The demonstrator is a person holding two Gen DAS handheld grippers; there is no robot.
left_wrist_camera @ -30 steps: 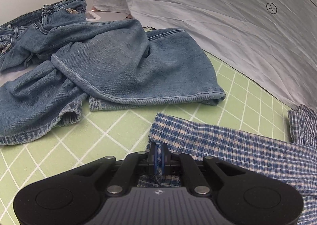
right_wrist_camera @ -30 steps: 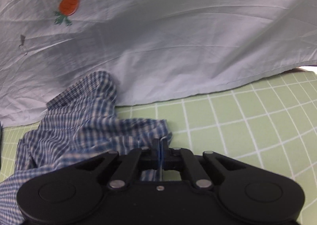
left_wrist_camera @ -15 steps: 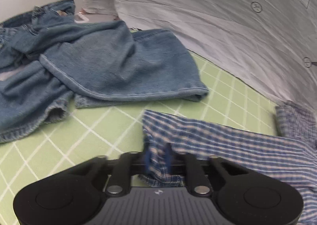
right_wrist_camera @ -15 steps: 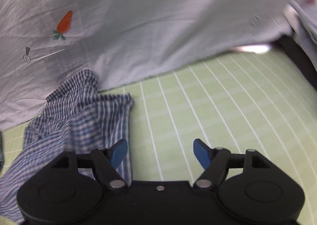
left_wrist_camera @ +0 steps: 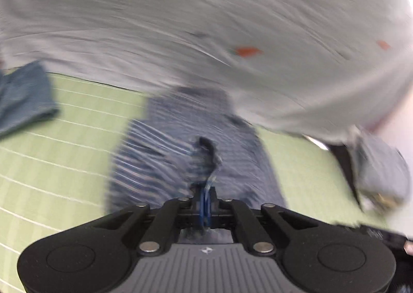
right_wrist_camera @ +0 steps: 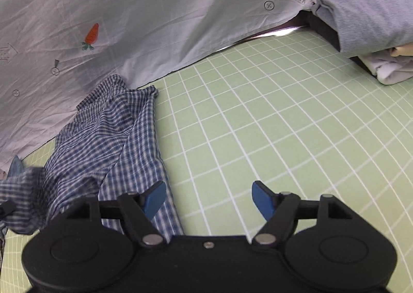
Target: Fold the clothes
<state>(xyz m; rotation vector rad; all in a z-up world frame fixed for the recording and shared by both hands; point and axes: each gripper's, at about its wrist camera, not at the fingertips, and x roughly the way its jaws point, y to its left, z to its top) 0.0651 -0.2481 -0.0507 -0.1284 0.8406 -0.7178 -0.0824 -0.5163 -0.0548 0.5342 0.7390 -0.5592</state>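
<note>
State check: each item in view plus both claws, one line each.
left claw: shut on plaid shirt
right claw: open, empty, over the green mat
plaid shirt: crumpled, unfolded, one end pinched
jeans: blurred, lying on the mat
grey garment: folded, on a pile at the mat's far edge
white garment: under the grey one

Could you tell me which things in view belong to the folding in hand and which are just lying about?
In use:
plaid shirt, pinched by the shut left gripper
right gripper, open, holding nothing

Lying about:
jeans
grey folded garment
white backdrop sheet
green grid mat
</note>
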